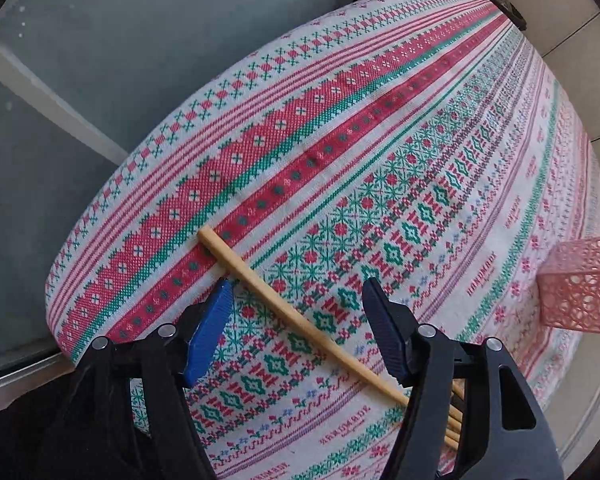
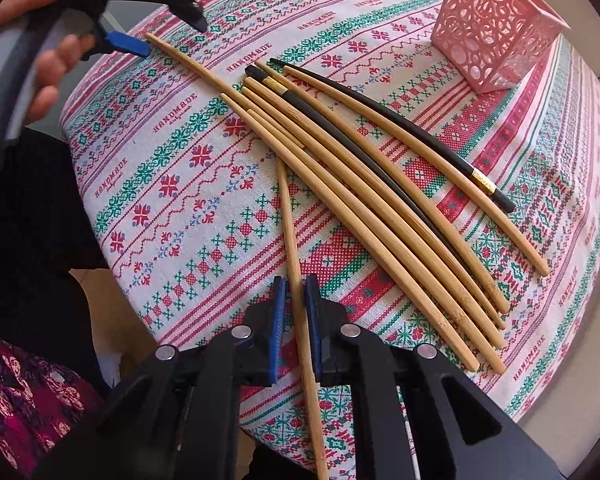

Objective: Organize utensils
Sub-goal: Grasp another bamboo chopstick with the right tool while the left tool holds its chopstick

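Observation:
Several bamboo chopsticks (image 2: pixel 364 216) and two black chopsticks (image 2: pixel 384 112) lie in a loose bundle on the patterned tablecloth (image 2: pixel 172 184). My right gripper (image 2: pixel 295 284) is shut on one bamboo chopstick (image 2: pixel 290 232) that points toward the bundle. My left gripper (image 1: pixel 298 292) is open, its jaws on either side of the end of another bamboo chopstick (image 1: pixel 276 300) that lies on the cloth. The left gripper also shows in the right wrist view (image 2: pixel 172 36), at the far left of the table. A pink lattice basket (image 2: pixel 496 28) stands upright at the back right.
The pink basket shows at the right edge of the left wrist view (image 1: pixel 580 284). The round table's edge (image 1: pixel 100 216) drops to a grey floor on the left. A person's hand (image 2: pixel 48 64) and dark clothing are at the left.

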### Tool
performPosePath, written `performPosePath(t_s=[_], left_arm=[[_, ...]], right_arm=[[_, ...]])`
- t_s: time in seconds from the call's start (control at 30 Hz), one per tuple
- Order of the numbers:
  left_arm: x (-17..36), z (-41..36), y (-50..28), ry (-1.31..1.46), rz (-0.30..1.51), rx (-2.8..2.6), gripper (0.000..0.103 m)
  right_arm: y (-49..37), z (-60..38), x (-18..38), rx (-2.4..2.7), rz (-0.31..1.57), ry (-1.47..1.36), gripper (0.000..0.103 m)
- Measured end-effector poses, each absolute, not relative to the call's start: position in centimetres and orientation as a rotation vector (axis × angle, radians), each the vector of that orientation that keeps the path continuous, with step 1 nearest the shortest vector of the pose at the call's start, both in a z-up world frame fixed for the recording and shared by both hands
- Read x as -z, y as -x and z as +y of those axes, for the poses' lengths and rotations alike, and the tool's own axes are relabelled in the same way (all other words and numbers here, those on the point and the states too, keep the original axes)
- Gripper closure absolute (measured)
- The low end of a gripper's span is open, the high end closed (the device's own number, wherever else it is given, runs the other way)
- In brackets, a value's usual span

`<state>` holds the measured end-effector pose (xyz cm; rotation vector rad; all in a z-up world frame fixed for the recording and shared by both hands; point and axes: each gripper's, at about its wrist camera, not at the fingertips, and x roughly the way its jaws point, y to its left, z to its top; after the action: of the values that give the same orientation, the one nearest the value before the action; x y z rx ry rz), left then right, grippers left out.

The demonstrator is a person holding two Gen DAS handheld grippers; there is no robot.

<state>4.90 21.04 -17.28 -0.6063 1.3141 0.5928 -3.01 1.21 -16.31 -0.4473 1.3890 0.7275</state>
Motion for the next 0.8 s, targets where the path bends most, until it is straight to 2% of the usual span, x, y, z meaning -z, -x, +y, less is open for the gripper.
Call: performPosePath(t_s=[0.07, 0.13, 0.2, 0.3, 0.33, 0.5, 0.8], left_arm=[[17.2, 20.3, -5.9, 0.503, 1.321, -0.639, 0.051], [16.7, 19.4, -6.7, 0.442, 1.29, -0.599, 0.083], [16.5, 18.4, -7.3, 0.386, 1.278, -0.564, 0.089], [16.1, 18.7, -7.7, 0.434, 1.208, -0.459, 0.097], [16.0, 19.1, -8.0, 0.49, 1.181, -0.386, 0.097], [14.6, 20.7, -7.8, 0.539, 1.028, -0.175, 0.097], [7.1, 19.0, -5.0, 0.482, 0.731, 0.023, 0.097]], right_arm=[[3.5, 0.2, 16.0, -0.748, 1.391, 0.43, 0.083], [3.5, -0.2, 16.1, -0.777, 1.393, 0.417, 0.072], [3.8, -0.1, 16.1, -0.79, 1.383, 0.428, 0.061], [4.2, 0.1, 16.0, -0.756, 1.363, 0.457, 0.062], [4.3, 0.1, 16.0, -0.748, 1.357, 0.466, 0.063], [2.9, -1.5, 15.9, -0.695, 1.374, 0.385, 0.091], [2.3, -1.1, 15.0, -0.677, 1.374, 0.324, 0.096]])
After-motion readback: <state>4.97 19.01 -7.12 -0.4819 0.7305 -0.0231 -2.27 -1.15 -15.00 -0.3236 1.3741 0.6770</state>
